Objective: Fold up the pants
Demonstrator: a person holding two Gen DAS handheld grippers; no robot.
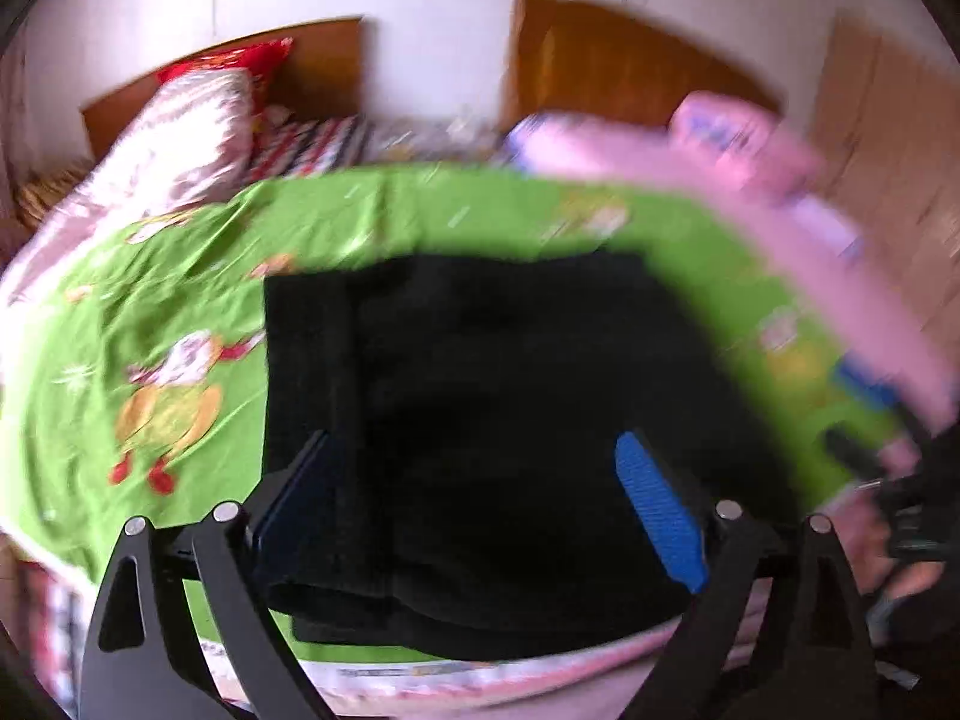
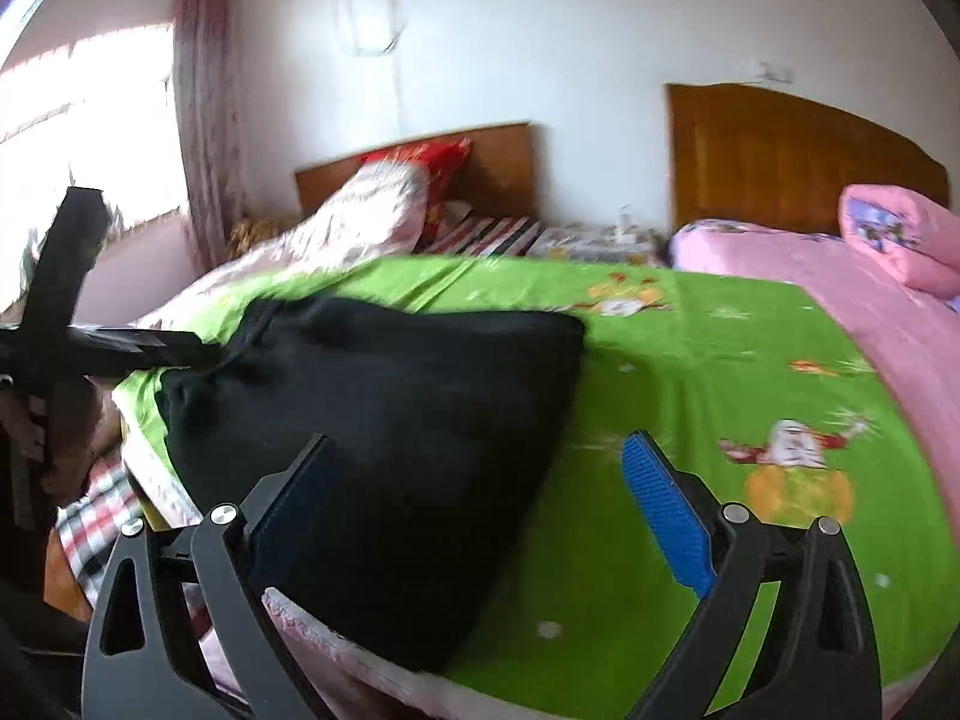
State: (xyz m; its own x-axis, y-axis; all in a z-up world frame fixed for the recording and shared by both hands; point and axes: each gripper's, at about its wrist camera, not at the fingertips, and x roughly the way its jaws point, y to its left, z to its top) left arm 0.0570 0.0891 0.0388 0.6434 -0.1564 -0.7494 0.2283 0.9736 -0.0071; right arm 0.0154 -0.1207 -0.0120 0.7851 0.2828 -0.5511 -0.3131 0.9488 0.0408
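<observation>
On the near edge of the bed [image 2: 690,360], over a green sheet [image 1: 198,276] printed with cartoon figures, the black pants [image 1: 480,420] lie as a compact, roughly squared bundle, which suggests the folding is well along or nearly done. At the far left sit a pale quilt [image 1: 192,132] and a red pillow [image 1: 240,60] against a wooden headboard [image 2: 492,162], well apart from the work, so the green area serves as a free folding space. The left gripper [image 1: 474,504] hangs just above the near part of the pants with its jaws wide apart and nothing between them; one blue pad [image 1: 660,516] shows clearly, and the cloth lies below the gap, not pinched. In the right wrist view this gripper appears as a dark frame at the left edge, close to the left end of the bundle, though blur hides whether it touches. The right gripper [image 2: 480,516] is likewise spread wide and empty, its left finger over the right near corner of the pants and its right pad over bare sheet, likely so it can straddle the cloth's edge for a smoothing or a last fold. To the far right lie a pink blanket [image 2: 840,276] and a pink pillow [image 2: 900,240] before a second headboard [image 2: 780,156], clear of the pants. The left view is heavily motion-blurred, so finer folds cannot be read.
</observation>
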